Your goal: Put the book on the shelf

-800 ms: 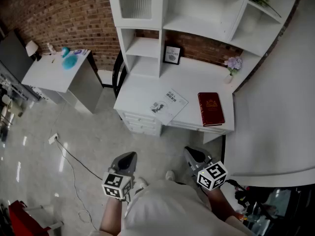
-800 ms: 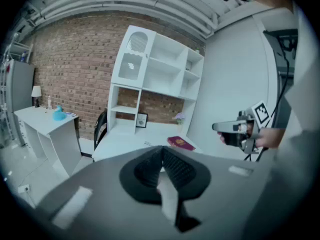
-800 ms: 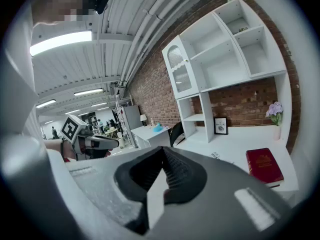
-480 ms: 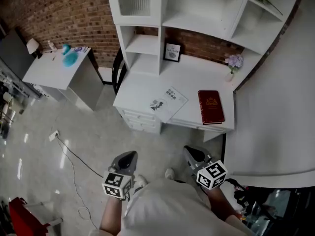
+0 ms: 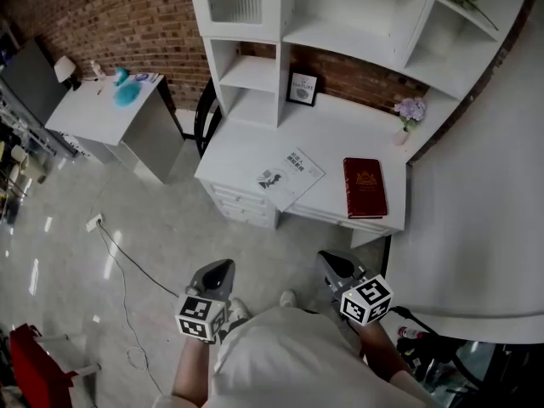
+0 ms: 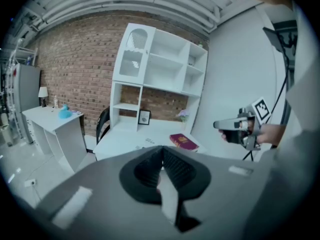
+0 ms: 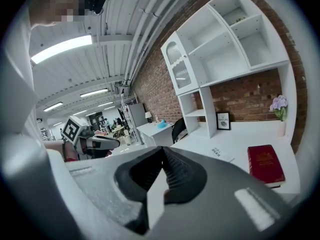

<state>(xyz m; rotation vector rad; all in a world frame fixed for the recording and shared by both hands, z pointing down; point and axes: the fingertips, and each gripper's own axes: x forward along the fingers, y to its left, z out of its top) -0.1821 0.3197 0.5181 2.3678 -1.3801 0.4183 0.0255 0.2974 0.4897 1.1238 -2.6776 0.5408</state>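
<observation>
The left tongs (image 5: 221,270) and right tongs (image 5: 330,262) were both fully closed and empty. The red book (image 5: 364,187) lay flat on the white desk (image 5: 336,138), well ahead of them, nearer the right tongs.

Foreground: left claw (image 6: 162,151) closed, empty; red book (image 6: 183,142) flat on white desk (image 6: 120,140) beyond; right claw (image 6: 218,125) at right.

The desk (image 5: 331,136) looks like smooth, matt white painted board. On it lie a thin paper leaflet (image 5: 291,179) and a book (image 5: 364,187) with a dark red, faintly glossy cover. Behind the desk the wall (image 5: 119,24) is rough bare brick. Beside the desk the floor (image 5: 153,228) is polished and reflective.
</observation>
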